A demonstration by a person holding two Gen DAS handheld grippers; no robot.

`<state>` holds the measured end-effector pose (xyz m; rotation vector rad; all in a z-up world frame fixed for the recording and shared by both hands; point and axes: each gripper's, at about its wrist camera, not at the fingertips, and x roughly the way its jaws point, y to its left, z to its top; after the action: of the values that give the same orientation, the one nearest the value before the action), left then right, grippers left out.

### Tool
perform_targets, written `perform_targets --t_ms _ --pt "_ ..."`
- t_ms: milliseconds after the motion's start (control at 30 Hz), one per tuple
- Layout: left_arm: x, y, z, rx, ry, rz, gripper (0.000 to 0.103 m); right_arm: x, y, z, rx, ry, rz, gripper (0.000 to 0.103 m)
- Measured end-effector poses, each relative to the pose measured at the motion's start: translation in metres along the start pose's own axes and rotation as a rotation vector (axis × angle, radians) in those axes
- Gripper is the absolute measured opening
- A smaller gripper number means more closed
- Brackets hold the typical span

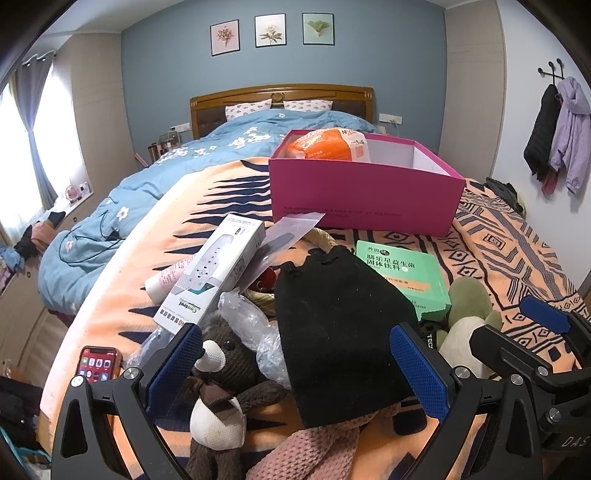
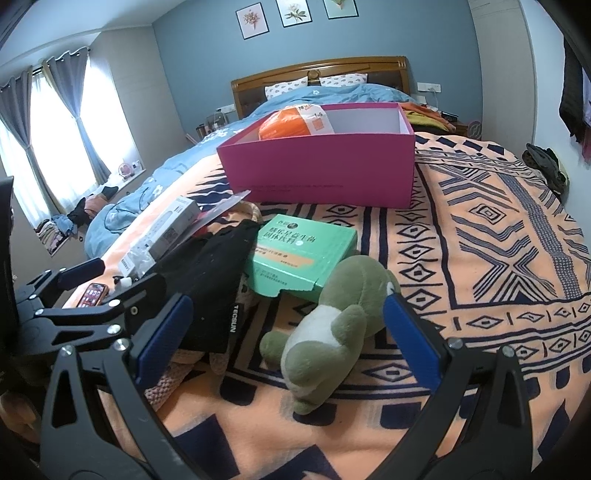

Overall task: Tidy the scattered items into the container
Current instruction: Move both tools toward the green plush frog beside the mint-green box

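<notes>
Clutter lay at lower centre before the pink box (image 2: 317, 173). Right hand-held gripper (image 2: 288, 332) gaped empty around the green plush toy (image 2: 328, 325); left hand-held gripper (image 1: 306, 365) likewise straddled the black pouch (image 1: 340, 332). Recommended closing squarely on each body.

Three framed flower prints (image 1: 271, 32) hanging above wooden headboard (image 1: 282, 96); jackets (image 1: 557, 134) hanging right of it, curtains (image 1: 33, 133) hanging left.

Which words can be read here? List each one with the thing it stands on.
"Control": white remote box, printed upside down.
"TECSUN": black strap beside the black pouch.
"1-5": orange packet in the pink box.
Green box: Chinese characters, too blurred to read surely.
Pink box's line: unreadable.
</notes>
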<state>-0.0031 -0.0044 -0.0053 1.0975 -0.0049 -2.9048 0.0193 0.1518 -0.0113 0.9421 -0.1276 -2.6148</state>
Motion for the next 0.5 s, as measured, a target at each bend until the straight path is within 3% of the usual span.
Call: perform_targets --t_ms 500 --pt "-0.0003 0.0045 -0.0032 -0.016 0.009 0.004 0.103 0.0009 0.002 -0.0004 0.011 0.005 0.024 0.103"
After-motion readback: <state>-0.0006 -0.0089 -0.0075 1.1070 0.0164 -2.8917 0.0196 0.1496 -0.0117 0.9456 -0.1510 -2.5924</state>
